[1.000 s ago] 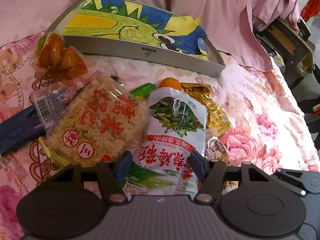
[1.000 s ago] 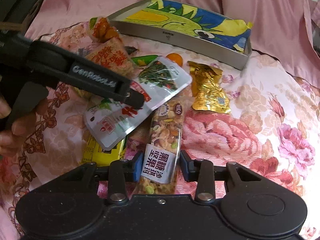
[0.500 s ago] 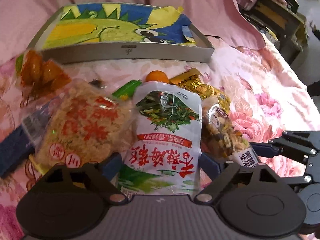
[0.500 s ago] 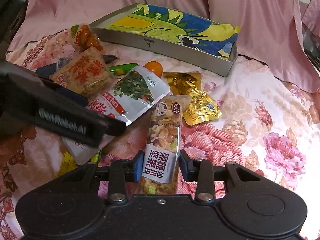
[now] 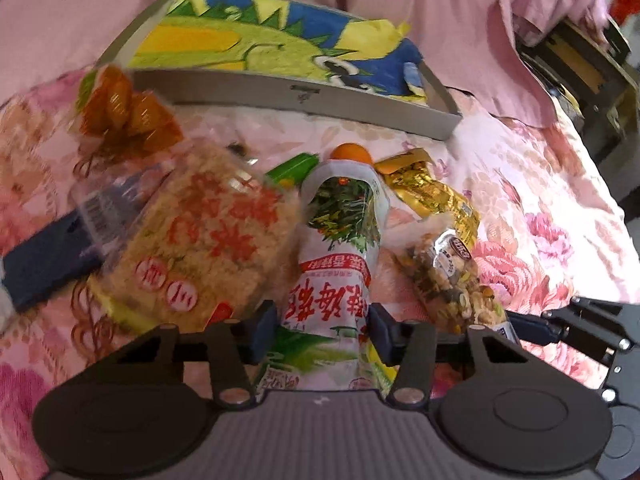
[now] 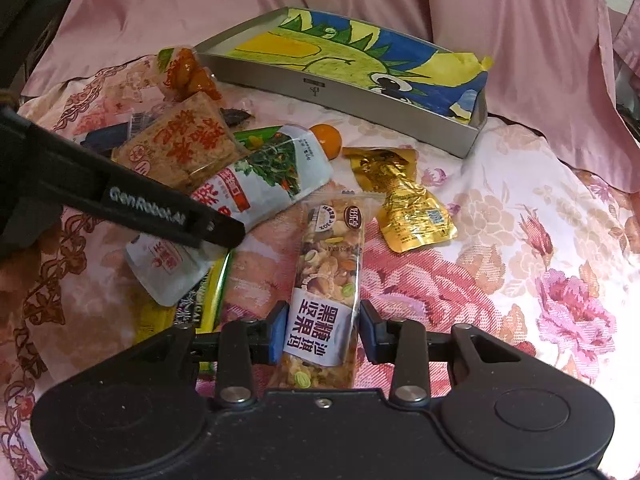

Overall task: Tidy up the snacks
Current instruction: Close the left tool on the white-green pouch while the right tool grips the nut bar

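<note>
Two packets are gripped at once, one per gripper, presumably so both can go to the tray in a single trip. The left gripper (image 5: 322, 326) has just been closing on the white pouch (image 5: 340, 240) printed with greens and red characters; its pads now pinch the pouch's lower part, which has buckled into a narrow ridge between them. The right gripper (image 6: 322, 330) is clenched on the label end of the nut bar (image 6: 330, 280), which lies flat on the flowered cloth (image 6: 520, 264) and points away toward the tray (image 6: 344, 98).

That grey tray sits at the far edge of the cloth against the pink drape, lined with a dinosaur drawing and holding no snacks yet (so the sorting looks barely begun). The rice cake pack (image 5: 196, 244) leans against the pouch's left side, and the gold wrapper (image 6: 404, 200) lies just right of the bar's far end, so either lift may drag a neighbour. An orange ball (image 6: 327, 140) rests behind the pouch's top.
</note>
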Tool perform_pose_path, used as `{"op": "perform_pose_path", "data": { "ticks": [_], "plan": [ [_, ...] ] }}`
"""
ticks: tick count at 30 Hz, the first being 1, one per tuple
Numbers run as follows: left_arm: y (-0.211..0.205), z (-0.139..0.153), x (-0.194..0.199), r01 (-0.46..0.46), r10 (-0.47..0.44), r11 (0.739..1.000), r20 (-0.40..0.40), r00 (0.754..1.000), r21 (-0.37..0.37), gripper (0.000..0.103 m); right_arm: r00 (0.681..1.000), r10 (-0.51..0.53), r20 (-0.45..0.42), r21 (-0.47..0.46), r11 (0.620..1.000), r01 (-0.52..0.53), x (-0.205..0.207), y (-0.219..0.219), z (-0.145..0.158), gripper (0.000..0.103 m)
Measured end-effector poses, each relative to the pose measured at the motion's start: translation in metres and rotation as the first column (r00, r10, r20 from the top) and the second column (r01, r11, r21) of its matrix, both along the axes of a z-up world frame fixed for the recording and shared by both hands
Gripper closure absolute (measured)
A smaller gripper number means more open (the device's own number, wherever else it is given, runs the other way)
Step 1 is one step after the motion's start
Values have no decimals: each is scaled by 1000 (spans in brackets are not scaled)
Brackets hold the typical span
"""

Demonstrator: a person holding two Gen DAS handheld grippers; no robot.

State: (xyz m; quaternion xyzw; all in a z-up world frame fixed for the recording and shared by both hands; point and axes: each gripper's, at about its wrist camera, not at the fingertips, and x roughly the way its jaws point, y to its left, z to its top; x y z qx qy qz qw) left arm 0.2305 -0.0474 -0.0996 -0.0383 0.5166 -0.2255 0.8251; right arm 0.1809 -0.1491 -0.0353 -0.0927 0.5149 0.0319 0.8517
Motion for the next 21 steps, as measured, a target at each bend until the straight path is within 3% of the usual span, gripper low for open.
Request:
{"op": "perform_pose_path", "data": {
  "ticks": [7,12,16,21],
  "plan": [
    [23,2,-5,-98,91,994,-121,989,-54,52,1000,0,-5,26,1000,0,-2,2,3,64],
    [17,-4,-2,-79,74,996,-127,989,-31,47,1000,-8,-3,44,999,8,-1,-2,-4,63],
    [12,-5,1,-68,64,997,-126,990,-26,42,1000,-21,6,63,998,20,4,-1,-9,55],
    [11,-3,0,-82,79,996,-124,989,-17,49,998,-61,6,73,995,60,10,-2,-13,62]
  ]
}}
